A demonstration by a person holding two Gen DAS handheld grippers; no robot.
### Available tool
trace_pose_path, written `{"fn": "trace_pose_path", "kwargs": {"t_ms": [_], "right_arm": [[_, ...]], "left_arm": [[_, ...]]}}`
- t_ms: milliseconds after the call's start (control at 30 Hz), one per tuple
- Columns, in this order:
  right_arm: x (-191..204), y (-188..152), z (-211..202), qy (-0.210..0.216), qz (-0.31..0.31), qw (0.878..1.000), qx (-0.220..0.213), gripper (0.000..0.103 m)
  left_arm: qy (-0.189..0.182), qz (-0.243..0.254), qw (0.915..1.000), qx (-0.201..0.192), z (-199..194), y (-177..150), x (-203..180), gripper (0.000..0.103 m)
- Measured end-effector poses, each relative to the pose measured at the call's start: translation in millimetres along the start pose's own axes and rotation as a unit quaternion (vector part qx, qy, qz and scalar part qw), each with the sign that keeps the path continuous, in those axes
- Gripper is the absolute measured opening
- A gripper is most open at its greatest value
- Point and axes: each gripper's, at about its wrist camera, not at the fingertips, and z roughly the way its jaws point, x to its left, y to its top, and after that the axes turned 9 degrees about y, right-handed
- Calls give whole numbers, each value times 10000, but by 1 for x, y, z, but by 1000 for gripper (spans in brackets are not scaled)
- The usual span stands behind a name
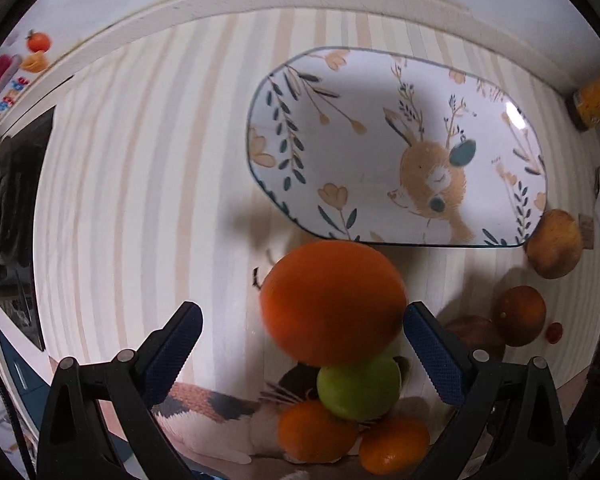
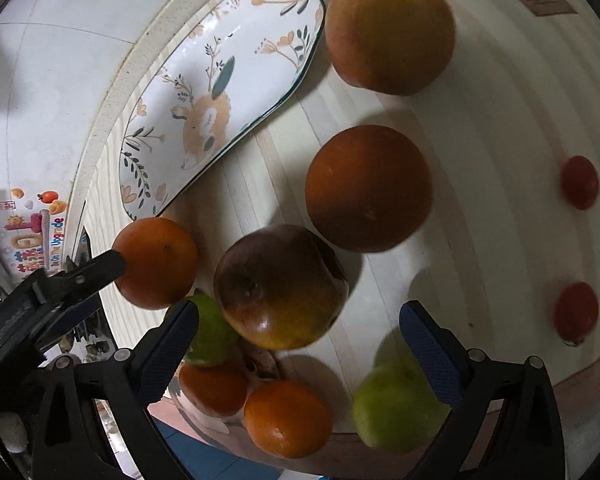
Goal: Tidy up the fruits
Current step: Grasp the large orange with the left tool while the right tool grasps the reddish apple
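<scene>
In the left wrist view my left gripper (image 1: 302, 338) is open, with an orange (image 1: 332, 302) between its fingers against the right pad; whether it is gripped is unclear. A green apple (image 1: 358, 386) and two small oranges (image 1: 316, 432) lie below it. The empty deer-pattern oval plate (image 1: 380, 88) lies beyond. In the right wrist view my right gripper (image 2: 300, 338) is open above a dark red apple (image 2: 280, 286). A large orange (image 2: 368, 188), a yellow-red fruit (image 2: 388, 32), a green apple (image 2: 396, 408) and the plate (image 2: 252, 32) lie around. The left gripper's finger touches the orange (image 2: 156, 262).
Two small red tomatoes (image 2: 578, 182) lie at the right on the striped cloth (image 2: 480, 120). A yellow can (image 1: 596, 100) stands at the back right. A black object (image 1: 12, 184) sits at the table's left. The near table edge runs below the fruits.
</scene>
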Motion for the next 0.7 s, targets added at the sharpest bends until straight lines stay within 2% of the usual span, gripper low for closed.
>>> {"fn": "trace_pose_path", "kwargs": {"t_ms": [200, 233, 300, 433, 533, 633, 700], "right_arm": [[6, 4, 9, 75, -51, 9999, 79, 86], [10, 5, 9, 89, -121, 9999, 72, 82], [17, 5, 9, 88, -247, 9996, 68, 73], [28, 4, 11, -91, -458, 9989, 107, 73], [33, 1, 10, -299, -606, 9974, 232, 72], [35, -1, 12, -387, -694, 9962, 347, 72], [37, 0, 12, -369, -685, 9964, 325, 73]], "left_arm": [[117, 364, 9991, 181, 17, 10, -22, 103], [106, 419, 9988, 227, 21, 10, -26, 101], [135, 481, 9986, 194, 28, 10, -31, 91], [32, 346, 9994, 9, 31, 7, -28, 89], [200, 303, 9993, -129, 33, -6, -11, 89], [272, 228, 9993, -62, 42, -13, 7, 89], [116, 168, 9998, -41, 46, -15, 15, 89]]}}
